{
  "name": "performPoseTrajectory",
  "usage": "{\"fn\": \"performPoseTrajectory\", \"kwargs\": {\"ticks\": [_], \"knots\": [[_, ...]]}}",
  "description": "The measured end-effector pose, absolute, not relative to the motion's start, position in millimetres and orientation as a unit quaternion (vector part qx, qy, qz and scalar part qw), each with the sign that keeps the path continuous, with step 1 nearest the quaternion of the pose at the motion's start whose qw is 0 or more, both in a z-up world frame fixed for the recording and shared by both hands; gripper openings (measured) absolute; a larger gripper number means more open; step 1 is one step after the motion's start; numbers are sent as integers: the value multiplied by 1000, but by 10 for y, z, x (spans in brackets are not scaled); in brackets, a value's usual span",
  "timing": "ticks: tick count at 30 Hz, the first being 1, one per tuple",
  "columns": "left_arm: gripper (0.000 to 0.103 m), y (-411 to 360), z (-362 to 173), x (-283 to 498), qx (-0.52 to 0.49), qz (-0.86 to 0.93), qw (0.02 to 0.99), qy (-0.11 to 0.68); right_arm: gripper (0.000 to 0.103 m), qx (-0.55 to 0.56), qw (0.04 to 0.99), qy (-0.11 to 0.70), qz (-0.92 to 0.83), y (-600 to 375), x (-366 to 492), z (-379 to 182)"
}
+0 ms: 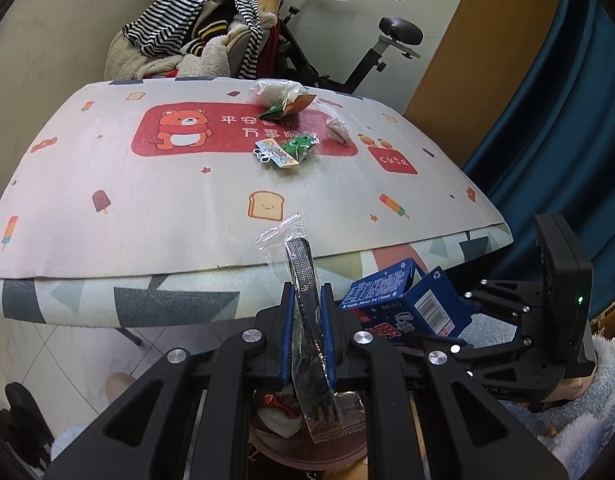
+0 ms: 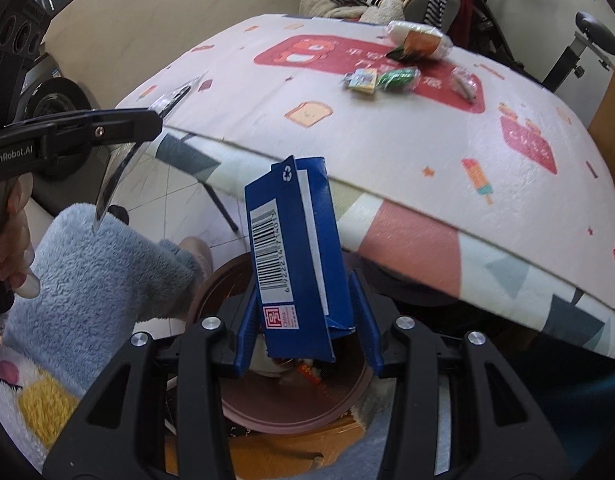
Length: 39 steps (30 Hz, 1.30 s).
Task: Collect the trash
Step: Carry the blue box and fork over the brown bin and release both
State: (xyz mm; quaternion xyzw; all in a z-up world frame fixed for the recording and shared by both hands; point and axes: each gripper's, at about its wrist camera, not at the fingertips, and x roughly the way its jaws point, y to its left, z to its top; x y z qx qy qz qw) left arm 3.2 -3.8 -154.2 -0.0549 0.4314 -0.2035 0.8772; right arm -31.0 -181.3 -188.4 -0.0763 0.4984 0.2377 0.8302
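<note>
My left gripper (image 1: pixel 307 320) is shut on a clear plastic wrapper (image 1: pixel 301 256) with a dark strip inside, held upright just off the table's front edge. Its tail hangs over a pink bin (image 1: pixel 307 456) that holds some trash. My right gripper (image 2: pixel 307 320) is shut on a blue ice cream box (image 2: pixel 291 248), tilted above the same bin (image 2: pixel 347 400). The left wrist view shows the box (image 1: pixel 403 300) to the right of the wrapper. More trash lies on the table: a white bag (image 1: pixel 283 94), a green packet (image 1: pixel 301 148) and a small clear wrapper (image 1: pixel 337 130).
The table (image 1: pixel 147 200) carries a printed bear mat, and its front edge overhangs the bin. A chair heaped with clothes (image 1: pixel 195 40) and an exercise bike (image 1: pixel 371 52) stand behind. A blue curtain (image 1: pixel 547 120) hangs on the right. A fluffy blue sleeve (image 2: pixel 99 264) lies left of the bin.
</note>
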Motion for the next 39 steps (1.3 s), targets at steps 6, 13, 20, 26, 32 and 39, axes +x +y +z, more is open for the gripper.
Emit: {"fn": "performPoseTrajectory", "kwargs": {"ticks": [6, 13, 20, 26, 32, 39], "knots": [[13, -33, -1567, -14, -58, -205, 876, 433, 44, -72, 816, 517, 250, -1812, -334, -1929], [13, -33, -1601, -36, -60, -207, 874, 436, 43, -61, 799, 548, 240, -1807, -319, -2074], [13, -67, -1629, -56, -59, -211, 871, 440, 42, -54, 802, 552, 222, -1823, -272, -2146], [13, -88, -1651, -52, -58, -215, 868, 444, 58, -50, 811, 541, 215, -1876, -211, -2111], [13, -124, -1680, -58, -56, -220, 865, 448, 80, -50, 832, 517, 192, -1994, -161, -1970], [13, -184, -1732, -38, -53, -228, 858, 456, 96, -36, 860, 487, 151, -2166, -94, -1735]]}}
